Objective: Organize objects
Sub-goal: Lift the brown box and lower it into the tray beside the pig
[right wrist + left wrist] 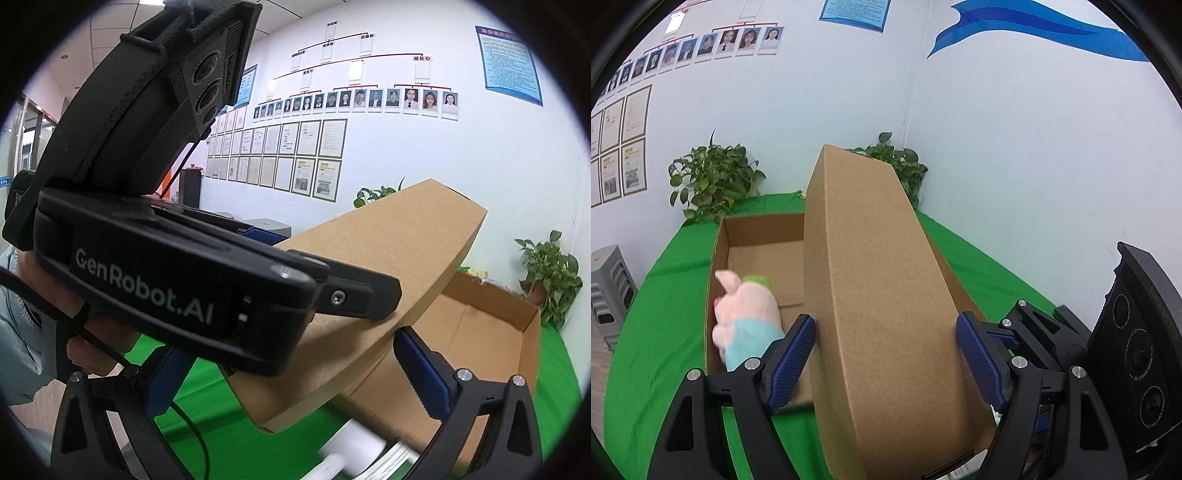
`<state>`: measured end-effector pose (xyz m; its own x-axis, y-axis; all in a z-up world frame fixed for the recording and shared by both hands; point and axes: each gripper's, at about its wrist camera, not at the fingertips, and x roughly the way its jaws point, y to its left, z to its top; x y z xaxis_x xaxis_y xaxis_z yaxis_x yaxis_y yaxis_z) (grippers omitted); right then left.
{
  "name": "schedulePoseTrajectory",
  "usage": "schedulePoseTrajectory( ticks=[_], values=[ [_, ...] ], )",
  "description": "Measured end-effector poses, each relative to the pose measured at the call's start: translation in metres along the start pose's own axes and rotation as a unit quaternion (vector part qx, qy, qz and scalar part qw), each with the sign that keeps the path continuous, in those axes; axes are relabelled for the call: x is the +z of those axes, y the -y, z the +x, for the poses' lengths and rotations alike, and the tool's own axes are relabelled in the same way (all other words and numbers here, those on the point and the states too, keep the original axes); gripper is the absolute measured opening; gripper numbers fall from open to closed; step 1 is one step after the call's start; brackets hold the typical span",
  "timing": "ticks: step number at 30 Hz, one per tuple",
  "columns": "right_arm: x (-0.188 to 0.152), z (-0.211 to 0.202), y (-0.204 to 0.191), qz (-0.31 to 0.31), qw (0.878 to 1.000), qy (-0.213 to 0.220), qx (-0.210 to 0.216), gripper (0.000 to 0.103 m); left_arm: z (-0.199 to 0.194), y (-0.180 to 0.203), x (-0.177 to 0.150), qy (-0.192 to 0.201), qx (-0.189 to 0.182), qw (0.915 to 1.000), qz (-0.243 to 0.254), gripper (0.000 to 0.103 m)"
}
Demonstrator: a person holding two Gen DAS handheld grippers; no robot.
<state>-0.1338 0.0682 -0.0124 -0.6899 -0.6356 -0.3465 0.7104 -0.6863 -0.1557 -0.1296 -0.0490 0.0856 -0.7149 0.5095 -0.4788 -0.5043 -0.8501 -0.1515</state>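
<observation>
Left wrist view: my left fingers (885, 360) are clamped wide on the cardboard lid (879, 295), raised and tilted over the open box (718, 254) on the green bench (665, 295). Plush pig (746, 317) lies inside the box.

Right wrist view: my right fingers (295, 373) straddle the lid's near edge; contact can't be told. Left unit sits on top of the lid.

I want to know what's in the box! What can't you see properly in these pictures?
- Left wrist view: the brown cardboard lid hides the right part of the open cardboard box; the pink plush pig is blurred.
- Right wrist view: the left claw covers the lid's near end.
- Right wrist view: the white things at the bottom are blurred and cut off.
</observation>
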Motion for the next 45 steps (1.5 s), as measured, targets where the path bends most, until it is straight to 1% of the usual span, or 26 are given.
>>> schedulePoseTrajectory(
  ticks=[3, 7, 10, 15, 19, 21, 24, 25, 26, 27, 28, 34, 35, 36, 38, 40, 43, 45],
  values=[
    [0.014, 0.017, 0.018, 0.000, 1.000, -0.006, -0.001, 0.103, 0.012, -0.012, 0.020, 0.005, -0.003, 1.0000, -0.008, 0.075],
    [0.016, 0.025, 0.031, 0.000, 1.000, -0.015, 0.004, 0.103, 0.033, -0.025, 0.045, 0.003, 0.005, 0.9999, -0.012, 0.075],
    [0.021, 0.040, 0.043, -0.010, 1.000, -0.026, 0.010, 0.103, 0.053, -0.038, 0.059, -0.005, 0.009, 0.9998, -0.018, 0.075],
    [0.013, 0.060, 0.060, -0.004, 0.998, -0.047, 0.029, 0.103, 0.099, -0.063, 0.066, -0.030, 0.007, 0.9988, -0.037, 0.075],
    [-0.006, 0.083, 0.076, 0.013, 0.996, -0.068, 0.052, 0.103, 0.144, -0.082, 0.053, -0.067, 0.007, 0.9959, -0.060, 0.075],
    [-0.022, 0.097, 0.082, 0.028, 0.994, -0.084, 0.064, 0.103, 0.161, -0.088, 0.043, -0.085, 0.010, 0.9941, -0.066, 0.075],
    [-0.038, 0.113, 0.085, 0.032, 0.992, -0.103, 0.069, 0.103, 0.186, -0.093, 0.026, -0.117, 0.016, 0.9904, -0.073, 0.075],
    [-0.043, 0.118, 0.086, 0.032, 0.991, -0.111, 0.071, 0.103, 0.192, -0.097, 0.018, -0.120, 0.018, 0.9898, -0.074, 0.075],
    [-0.043, 0.125, 0.089, 0.032, 0.990, -0.117, 0.073, 0.103, 0.193, -0.103, 0.007, -0.124, 0.017, 0.9891, -0.078, 0.075],
    [-0.047, 0.127, 0.088, 0.031, 0.989, -0.120, 0.079, 0.103, 0.197, -0.106, 0.002, -0.128, 0.017, 0.9881, -0.083, 0.075],
    [-0.044, 0.132, 0.092, 0.030, 0.989, -0.123, 0.081, 0.103, 0.200, -0.109, -0.002, -0.133, 0.017, 0.9870, -0.088, 0.075],
    [-0.054, 0.142, 0.094, 0.035, 0.984, -0.145, 0.093, 0.103, 0.206, -0.121, -0.021, -0.152, 0.021, 0.9825, -0.106, 0.062],
    [-0.055, 0.142, 0.094, 0.034, 0.984, -0.150, 0.095, 0.103, 0.206, -0.122, -0.023, -0.156, 0.020, 0.9818, -0.107, 0.059],
    [-0.053, 0.148, 0.100, 0.033, 0.983, -0.157, 0.094, 0.102, 0.206, -0.123, -0.026, -0.159, 0.020, 0.9813, -0.107, 0.057],
    [-0.054, 0.152, 0.100, 0.022, 0.981, -0.171, 0.089, 0.101, 0.203, -0.123, -0.032, -0.161, 0.019, 0.9807, -0.110, 0.054],
    [-0.058, 0.148, 0.094, 0.017, 0.980, -0.178, 0.084, 0.101, 0.201, -0.123, -0.034, -0.164, 0.020, 0.9797, -0.114, 0.049],
    [-0.061, 0.146, 0.093, 0.014, 0.979, -0.187, 0.081, 0.097, 0.197, -0.122, -0.039, -0.173, 0.024, 0.9783, -0.112, 0.044],
    [-0.064, 0.145, 0.092, 0.010, 0.978, -0.193, 0.082, 0.092, 0.196, -0.121, -0.042, -0.181, 0.025, 0.9767, -0.112, 0.040]
  ],
)
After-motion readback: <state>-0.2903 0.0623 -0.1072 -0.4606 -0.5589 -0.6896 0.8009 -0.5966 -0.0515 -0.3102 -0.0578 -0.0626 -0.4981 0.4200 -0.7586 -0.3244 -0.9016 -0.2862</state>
